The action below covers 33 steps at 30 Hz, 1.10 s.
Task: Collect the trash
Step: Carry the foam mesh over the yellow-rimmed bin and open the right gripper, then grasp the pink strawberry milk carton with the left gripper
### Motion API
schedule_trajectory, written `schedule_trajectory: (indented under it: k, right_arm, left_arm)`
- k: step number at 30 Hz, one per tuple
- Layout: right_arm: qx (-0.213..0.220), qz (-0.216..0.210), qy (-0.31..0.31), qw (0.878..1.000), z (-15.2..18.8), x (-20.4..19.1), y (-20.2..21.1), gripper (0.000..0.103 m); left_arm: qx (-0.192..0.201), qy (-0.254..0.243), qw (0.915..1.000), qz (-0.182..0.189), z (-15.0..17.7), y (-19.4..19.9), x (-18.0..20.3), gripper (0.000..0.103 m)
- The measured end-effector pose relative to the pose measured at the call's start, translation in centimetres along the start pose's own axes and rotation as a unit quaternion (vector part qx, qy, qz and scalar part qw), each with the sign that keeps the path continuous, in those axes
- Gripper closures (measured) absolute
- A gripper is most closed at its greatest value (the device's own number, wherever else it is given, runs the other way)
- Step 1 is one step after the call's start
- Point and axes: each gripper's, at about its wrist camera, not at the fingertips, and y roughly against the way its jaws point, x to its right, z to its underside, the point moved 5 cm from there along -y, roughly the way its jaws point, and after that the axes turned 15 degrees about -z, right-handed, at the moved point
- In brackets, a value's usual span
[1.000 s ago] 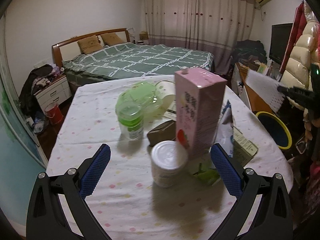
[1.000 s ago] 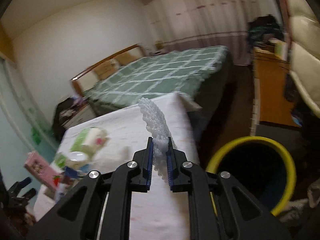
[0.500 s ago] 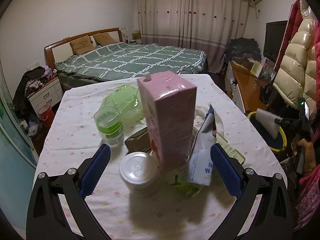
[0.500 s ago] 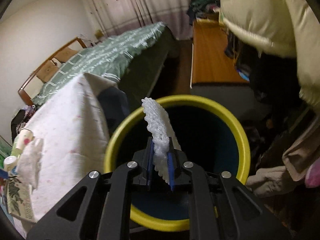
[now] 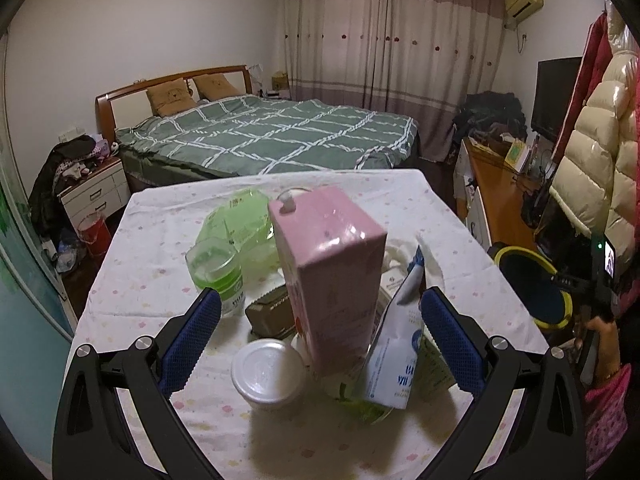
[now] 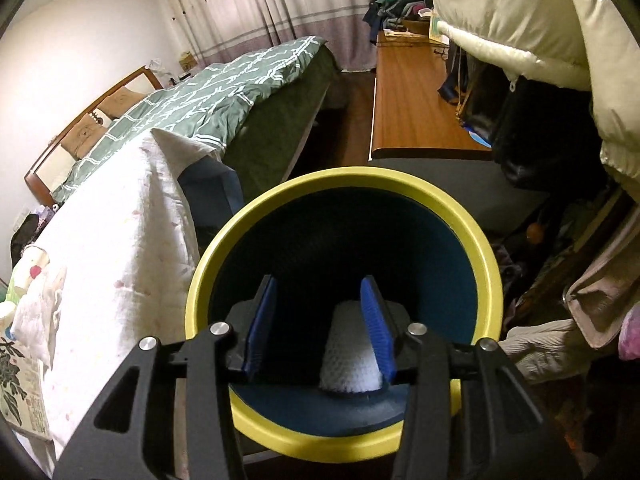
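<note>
My right gripper [image 6: 318, 312] is open over the yellow-rimmed blue bin [image 6: 472, 236]. The white foam net [image 6: 350, 348] lies inside the bin, below the jaws and free of them. My left gripper [image 5: 320, 320] is open above the table, with trash between its jaws: a tall pink carton [image 5: 332, 276], a white lidded cup [image 5: 266, 374], a blue-and-white pouch [image 5: 394, 356], a brown packet [image 5: 270, 312] and a green-capped jar [image 5: 218, 272]. The bin also shows in the left wrist view [image 5: 528, 280], right of the table.
A white flowered tablecloth [image 5: 160, 272] covers the table, which stands left of the bin in the right wrist view [image 6: 120, 248]. A green plastic container [image 5: 240, 220] lies behind the carton. A wooden desk [image 6: 412, 104], a bed [image 5: 272, 136] and hanging coats [image 6: 520, 20] surround the spot.
My right gripper moved from the table to over the bin, opened and let go of the foam net, which dropped inside. My left gripper shifted so the carton sits between its jaws.
</note>
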Motion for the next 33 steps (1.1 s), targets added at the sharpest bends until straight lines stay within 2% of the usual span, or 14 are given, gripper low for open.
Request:
schedule_trajectory:
  k: [6, 14, 19, 22, 33]
  right_arm:
    - [0.005, -0.003, 0.002, 1.0, 0.3, -0.3, 0.7, 0.057]
    - [0.004, -0.005, 0.0, 1.0, 0.7, -0.3, 1.0, 0.056]
    - [0.005, -0.005, 0.001, 1.0, 1.0, -0.4, 1.3, 0.056]
    - [0.006, -0.006, -0.001, 1.0, 1.1, -0.4, 1.4, 0.056]
    - [0.021, -0.013, 0.003, 1.0, 1.7, -0.6, 3.3, 0.056]
  left_arm:
    - [0.007, 0.002, 0.9999, -0.008, -1.1, 0.0, 0.4, 0.006]
    - [-0.023, 0.016, 0.9996, -0.001, -1.3, -1.3, 0.3, 0.037]
    - [-0.029, 0.025, 0.9992, 0.009, -1.0, -1.9, 0.3, 0.057]
    - [-0.025, 0.024, 0.9993, 0.014, -1.0, -2.0, 0.2, 0.061]
    - [0.013, 0.02, 0.9997, 0.007, -2.7, -0.2, 0.2, 0.062]
